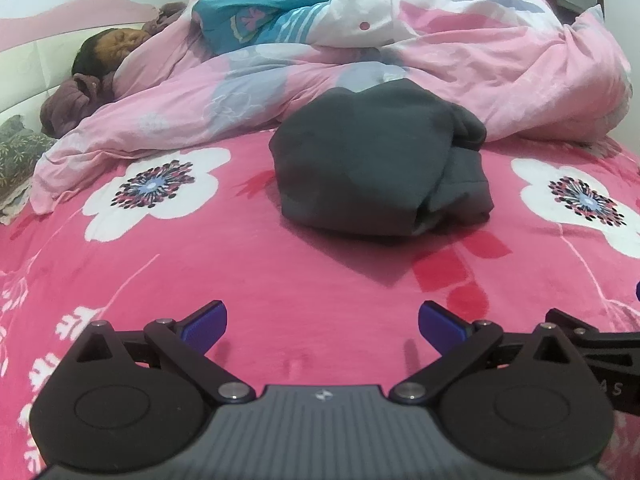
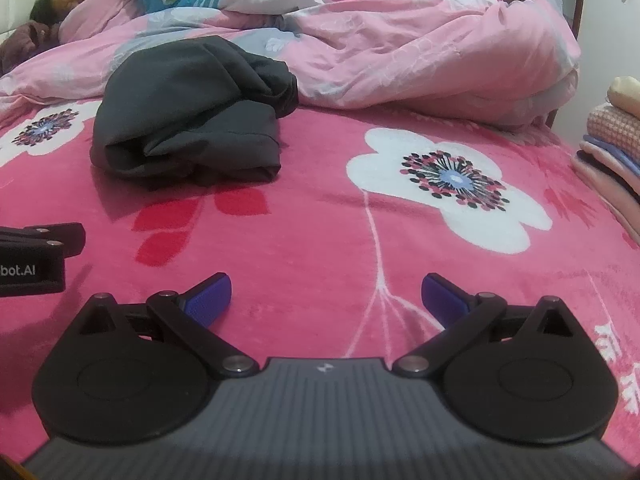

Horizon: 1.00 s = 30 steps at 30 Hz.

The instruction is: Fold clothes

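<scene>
The left gripper (image 1: 322,322) sits lowest in its view, a ribbed grey body with black linkages and blue ridged pads (image 1: 204,326), jaws spread wide and holding nothing above the blanket (image 1: 200,264). The right gripper (image 2: 326,300) looks the same, its jaws equally wide and empty, one blue pad (image 2: 210,300) on each side. Straight ahead of the left jaws, well apart from them, lies the garment (image 1: 380,164), a dark grey, soft, matte bundle, roughly folded into a rounded lump. Its long axis seems to run away from the jaws toward the duvet (image 1: 480,60), and the layered fold ends face back toward the grippers. From the right jaws the garment (image 2: 188,112) lies ahead and to their left, its far end touching the duvet (image 2: 420,60). The blanket (image 2: 320,232) is plush bright pink with big white flowers. The duvet is thinner, pale pink, crumpled into ridges beyond the garment. A person (image 1: 108,50) lies under it, far ahead to the left of the jaws. To the right of the right jaws, at the frame's edge, stands a stack (image 2: 612,152) of folded fabrics.
</scene>
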Tool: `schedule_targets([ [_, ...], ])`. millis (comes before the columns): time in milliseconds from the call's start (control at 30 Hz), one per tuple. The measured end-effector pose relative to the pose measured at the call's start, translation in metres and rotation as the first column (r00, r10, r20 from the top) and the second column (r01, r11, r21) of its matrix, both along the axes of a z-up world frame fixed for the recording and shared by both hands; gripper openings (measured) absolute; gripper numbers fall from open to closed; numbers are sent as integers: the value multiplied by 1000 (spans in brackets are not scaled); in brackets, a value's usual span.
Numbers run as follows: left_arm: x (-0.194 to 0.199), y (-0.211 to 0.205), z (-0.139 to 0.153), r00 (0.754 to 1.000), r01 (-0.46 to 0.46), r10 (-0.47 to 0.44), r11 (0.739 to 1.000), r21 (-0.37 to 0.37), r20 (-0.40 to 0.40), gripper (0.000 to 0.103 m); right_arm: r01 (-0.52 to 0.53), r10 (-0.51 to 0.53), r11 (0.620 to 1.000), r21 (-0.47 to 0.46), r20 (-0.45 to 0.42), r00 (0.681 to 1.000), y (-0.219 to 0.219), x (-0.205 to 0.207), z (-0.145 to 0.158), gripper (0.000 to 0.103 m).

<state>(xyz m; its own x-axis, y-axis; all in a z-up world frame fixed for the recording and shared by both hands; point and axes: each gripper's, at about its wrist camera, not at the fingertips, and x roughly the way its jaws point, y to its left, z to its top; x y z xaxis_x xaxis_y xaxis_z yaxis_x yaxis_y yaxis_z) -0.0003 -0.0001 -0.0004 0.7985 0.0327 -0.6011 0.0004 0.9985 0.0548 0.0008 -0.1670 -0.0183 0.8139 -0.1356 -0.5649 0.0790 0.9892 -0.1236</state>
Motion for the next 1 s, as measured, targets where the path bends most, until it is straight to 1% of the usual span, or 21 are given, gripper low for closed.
schedule_targets([
  [200,-2,-1,-2,1000,22,-22,1000,12,-2,102,1,0,999,42,-19,1000,-5,-1,-2,102],
  [333,1,1,-3,999,32,-32,999,4,-7,102,6,-4,999,38,-38,999,-5,3,-5,102],
  [567,1,-4,-13,999,30,-31,999,-20,-39,103,8,-7,999,37,-40,999,-2,3,-6,102],
  [700,3,-8,-18,998,32,-31,1000,1,-60,103,10,-8,999,45,-46,999,-4,4,-6,102],
  [1000,1,-12,-22,998,37,-35,999,27,-48,103,13,-10,998,57,-55,998,-4,5,-8,102],
])
